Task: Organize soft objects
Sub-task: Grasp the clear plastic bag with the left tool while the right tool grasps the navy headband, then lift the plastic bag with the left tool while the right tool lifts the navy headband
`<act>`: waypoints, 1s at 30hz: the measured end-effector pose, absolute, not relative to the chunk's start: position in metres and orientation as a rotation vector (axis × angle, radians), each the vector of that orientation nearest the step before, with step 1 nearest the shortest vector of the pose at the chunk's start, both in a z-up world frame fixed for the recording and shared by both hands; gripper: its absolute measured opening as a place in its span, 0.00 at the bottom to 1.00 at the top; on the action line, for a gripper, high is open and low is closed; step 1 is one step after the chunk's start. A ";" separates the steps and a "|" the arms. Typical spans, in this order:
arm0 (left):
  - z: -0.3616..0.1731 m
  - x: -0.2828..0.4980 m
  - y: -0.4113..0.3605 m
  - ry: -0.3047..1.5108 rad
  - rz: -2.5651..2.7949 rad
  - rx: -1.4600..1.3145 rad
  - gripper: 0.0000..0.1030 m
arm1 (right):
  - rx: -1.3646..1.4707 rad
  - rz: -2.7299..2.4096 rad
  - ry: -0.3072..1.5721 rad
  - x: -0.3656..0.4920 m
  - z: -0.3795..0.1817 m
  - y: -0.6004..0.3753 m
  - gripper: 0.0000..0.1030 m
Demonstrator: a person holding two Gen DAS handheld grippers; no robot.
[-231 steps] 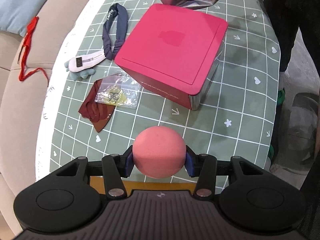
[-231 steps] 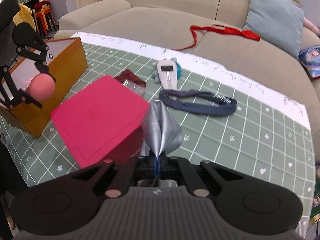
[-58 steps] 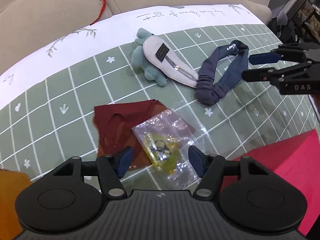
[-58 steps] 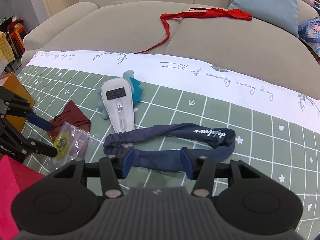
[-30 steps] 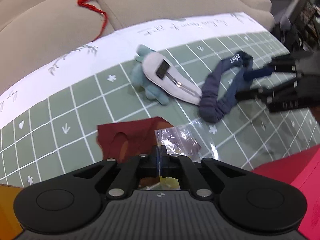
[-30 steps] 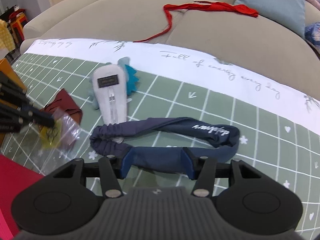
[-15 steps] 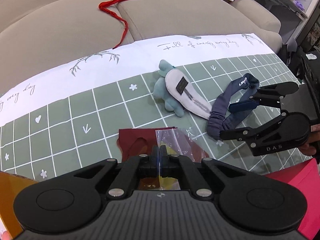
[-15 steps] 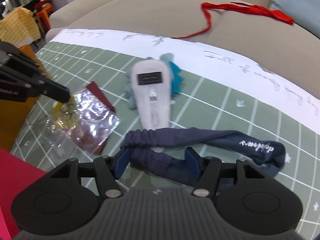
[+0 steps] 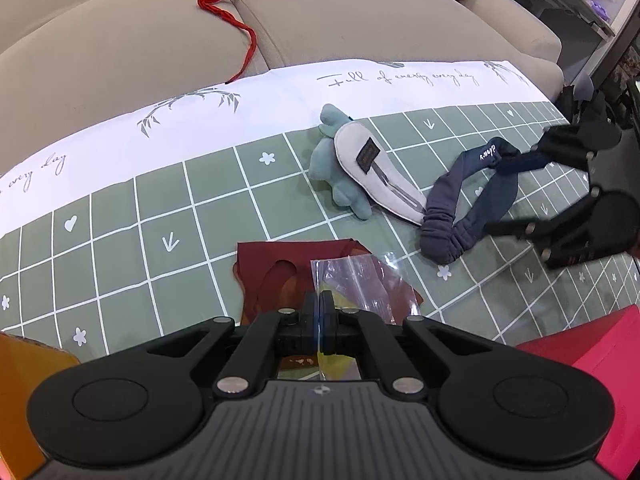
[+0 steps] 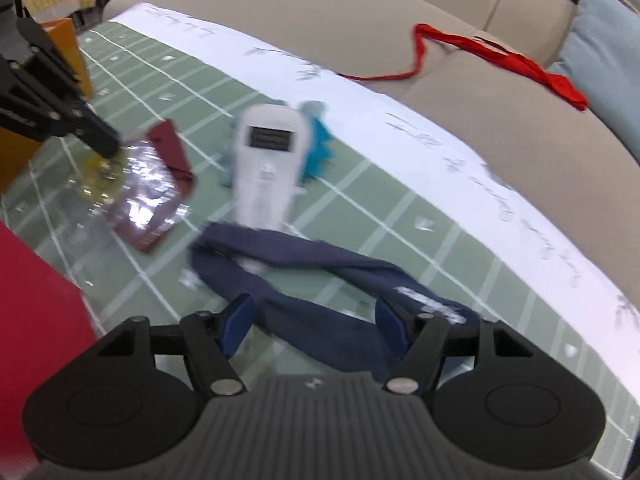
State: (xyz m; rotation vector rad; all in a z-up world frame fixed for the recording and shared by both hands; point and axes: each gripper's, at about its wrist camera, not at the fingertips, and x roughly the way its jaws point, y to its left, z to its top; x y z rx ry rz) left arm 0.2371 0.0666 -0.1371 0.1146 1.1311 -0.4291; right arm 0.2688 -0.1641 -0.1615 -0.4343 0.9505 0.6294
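the navy headband (image 10: 320,280) lies limp across the lower middle of the right view, light and floppy, best pinched mid-band; the right gripper (image 10: 316,326) straddles it, jaws opening. low centre, the left gripper (image 9: 319,316) is clamped on the crinkly plastic bag (image 9: 360,280).

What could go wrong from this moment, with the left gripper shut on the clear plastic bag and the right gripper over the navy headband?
1. The left gripper pinches only an edge of the thin plastic bag; it may slip out or drag the dark red cloth beneath it.
2. The right gripper is opening with the headband between its jaws; the band touches the plush toy, so lifting could pull that along.
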 end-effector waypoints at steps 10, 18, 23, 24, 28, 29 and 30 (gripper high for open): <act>-0.133 0.237 0.067 1.126 -0.425 0.110 0.00 | -0.453 0.591 1.002 0.281 -0.176 -0.190 0.19; -0.119 0.229 0.063 1.085 -0.451 0.119 0.00 | -0.382 0.635 1.077 0.276 -0.172 -0.183 0.00; -0.102 0.225 0.062 1.058 -0.443 0.130 0.00 | -0.295 0.603 1.042 0.276 -0.152 -0.192 0.00; -0.098 0.224 0.063 1.050 -0.440 0.132 0.00 | -0.281 0.595 1.030 0.275 -0.146 -0.195 0.00; -0.083 0.217 0.063 1.017 -0.432 0.140 0.00 | -0.243 0.567 0.977 0.269 -0.126 -0.202 0.00; -0.078 0.214 0.063 1.007 -0.431 0.144 0.00 | -0.236 0.558 0.965 0.268 -0.121 -0.204 0.00; -0.074 0.212 0.062 1.000 -0.431 0.145 0.00 | -0.232 0.550 0.953 0.267 -0.117 -0.206 0.00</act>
